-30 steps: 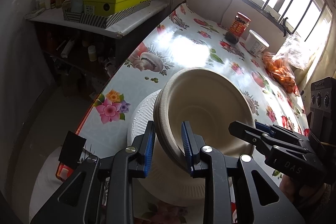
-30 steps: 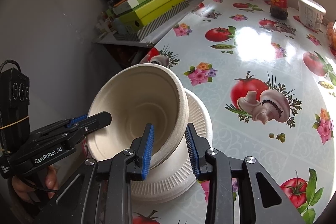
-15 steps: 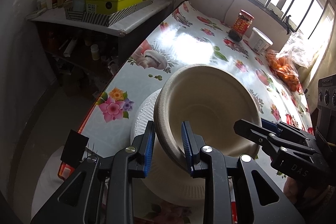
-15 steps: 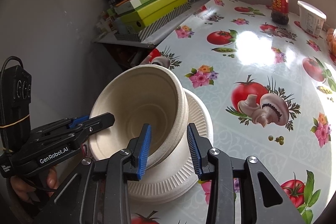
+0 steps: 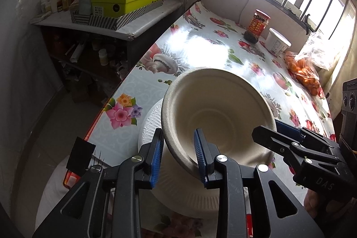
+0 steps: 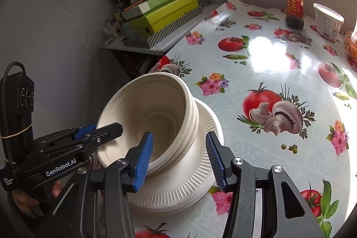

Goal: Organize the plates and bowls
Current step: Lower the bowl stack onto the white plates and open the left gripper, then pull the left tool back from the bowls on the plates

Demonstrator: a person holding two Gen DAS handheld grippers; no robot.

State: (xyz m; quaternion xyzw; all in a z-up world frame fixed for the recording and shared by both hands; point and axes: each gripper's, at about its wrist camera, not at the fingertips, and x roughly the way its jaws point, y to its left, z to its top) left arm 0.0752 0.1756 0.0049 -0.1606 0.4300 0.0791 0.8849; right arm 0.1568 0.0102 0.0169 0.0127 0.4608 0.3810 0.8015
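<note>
Your left gripper [image 5: 178,154] has its blue pads straddling the near rim of the stack of paper bowls [image 5: 219,108], one pad outside the wall, one inside, pinched close on that rim. The bowls are nested, tilted toward you, sitting on the paper plates [image 6: 189,182] near the corner of the table [image 6: 279,64].

Over on the other side, your right gripper [image 6: 179,157] stands noticeably wider. Its left pad sits inside the bowl mouth and its right pad hangs outside, clear of the bowl wall, above the ribbed plate rim. So it frames the rim of the stack of paper bowls [image 6: 154,119] without gripping it.

From the right wrist view, the left gripper [image 6: 98,129] reaches in across the far rim.

Farther back on the flowered cloth: a sauce jar [image 6: 294,6], a white tub [image 6: 328,21], and a bag of oranges [image 5: 304,75].
</note>
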